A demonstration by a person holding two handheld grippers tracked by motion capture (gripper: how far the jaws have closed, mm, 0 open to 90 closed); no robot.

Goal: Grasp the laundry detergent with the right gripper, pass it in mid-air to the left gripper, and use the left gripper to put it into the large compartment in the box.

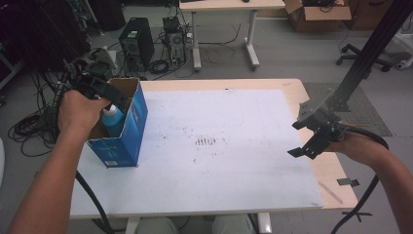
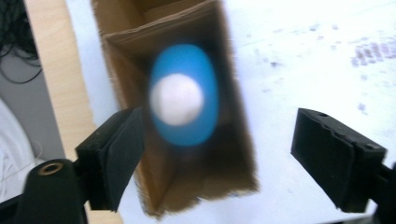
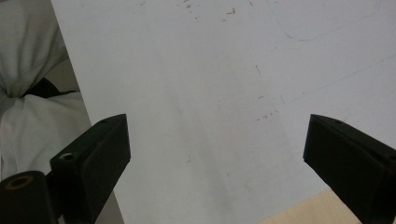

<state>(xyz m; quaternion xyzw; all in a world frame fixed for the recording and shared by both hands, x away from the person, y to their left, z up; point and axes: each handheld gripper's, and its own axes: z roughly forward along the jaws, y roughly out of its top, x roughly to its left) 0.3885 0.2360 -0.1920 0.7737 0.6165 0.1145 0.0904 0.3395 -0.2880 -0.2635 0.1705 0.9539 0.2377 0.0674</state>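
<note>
A tall blue carton point(image 1: 127, 131) stands open-topped at the left end of the white sheet point(image 1: 234, 161). Inside it stands a blue bottle point(image 1: 113, 119) with a white cap. My left gripper point(image 1: 114, 95) hovers just over the carton's mouth, pointing down. In the left gripper view the bottle point(image 2: 184, 98) is blurred inside the brown carton walls point(image 2: 233, 140), below the jaws; that gripper point(image 2: 219, 137) is open and holds nothing. My right gripper point(image 1: 304, 139) hangs open over the sheet's right edge. In its own view the gripper point(image 3: 215, 144) has bare white sheet point(image 3: 210, 70) between its jaws.
The wooden table point(image 1: 331, 170) shows past the sheet at the right, with a small black clip point(image 1: 348, 182) near its corner. A black frame post point(image 1: 370, 53) rises at the right. On the floor behind are a computer tower point(image 1: 137, 41), cables and another table point(image 1: 229, 7).
</note>
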